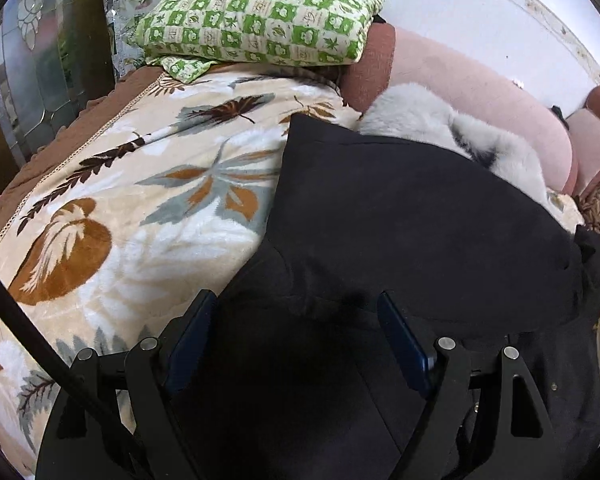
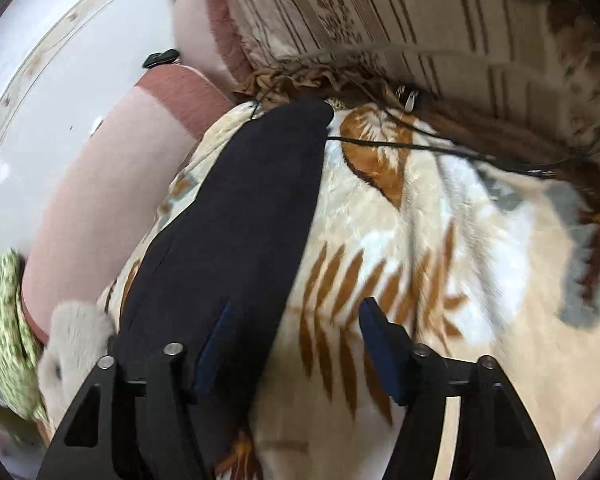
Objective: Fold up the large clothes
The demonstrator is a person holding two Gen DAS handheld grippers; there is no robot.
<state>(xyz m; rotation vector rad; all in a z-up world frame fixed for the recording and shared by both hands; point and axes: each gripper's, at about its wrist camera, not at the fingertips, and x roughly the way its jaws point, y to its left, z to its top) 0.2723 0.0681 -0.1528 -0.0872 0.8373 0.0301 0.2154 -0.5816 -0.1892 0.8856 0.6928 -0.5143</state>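
Note:
A large black garment (image 1: 400, 216) lies on a cream bedspread with brown and grey leaves (image 1: 140, 184). Its upper part is folded over the lower part. My left gripper (image 1: 296, 304) hovers over the garment's near part, open, with nothing pinched between its blue pads. In the right wrist view a long, narrow stretch of the same black garment (image 2: 240, 208) runs away from me across the bedspread (image 2: 440, 280). My right gripper (image 2: 296, 312) stands open above the garment's right edge. Its left finger is over the black cloth and its right finger over the bedspread.
A green-and-white patterned pillow (image 1: 260, 12) sits at the head of the bed, beside a pink bolster (image 1: 480, 92). A grey-white fluffy item (image 1: 440, 128) lies behind the garment. A striped brown cushion (image 2: 420, 28) and thin black cords (image 2: 420, 146) lie at the far end.

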